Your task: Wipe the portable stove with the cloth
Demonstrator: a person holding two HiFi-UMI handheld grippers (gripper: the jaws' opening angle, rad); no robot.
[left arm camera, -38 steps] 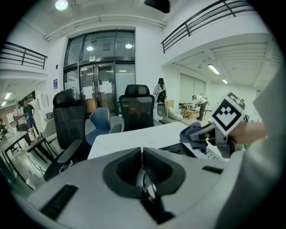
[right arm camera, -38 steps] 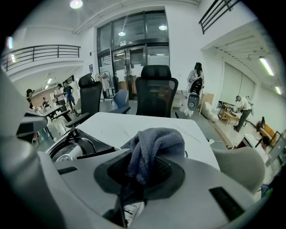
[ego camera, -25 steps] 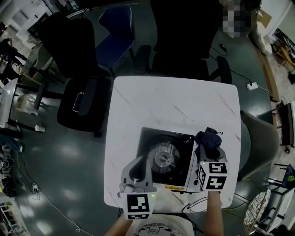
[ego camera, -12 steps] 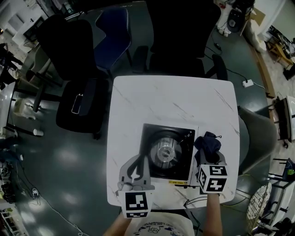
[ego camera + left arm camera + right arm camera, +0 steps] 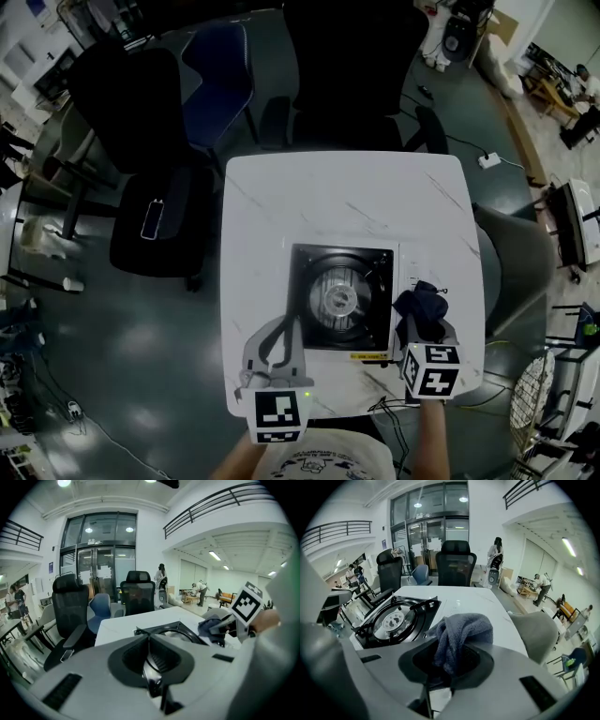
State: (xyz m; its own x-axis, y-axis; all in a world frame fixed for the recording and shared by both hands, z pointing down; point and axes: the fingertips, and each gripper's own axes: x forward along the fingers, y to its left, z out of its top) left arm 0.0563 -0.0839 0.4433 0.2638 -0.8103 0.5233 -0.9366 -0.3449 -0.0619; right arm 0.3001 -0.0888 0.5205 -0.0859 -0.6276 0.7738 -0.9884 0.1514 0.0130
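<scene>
Jaws: right gripper (image 5: 421, 323) clamps cloth (image 5: 422, 302); left gripper (image 5: 280, 330) closed, empty. I note cloth unmoved beside stove (image 5: 342, 300) (right edge); wiping unstarted.

— What sort of place was it?
— It looked like a big open office or lab hall. Black office chairs (image 5: 349, 75) stood on the far side of a white table (image 5: 342, 202). Tall glass doors (image 5: 101, 569) were at the far end, and a railed upper gallery (image 5: 211, 506) ran above.
</scene>
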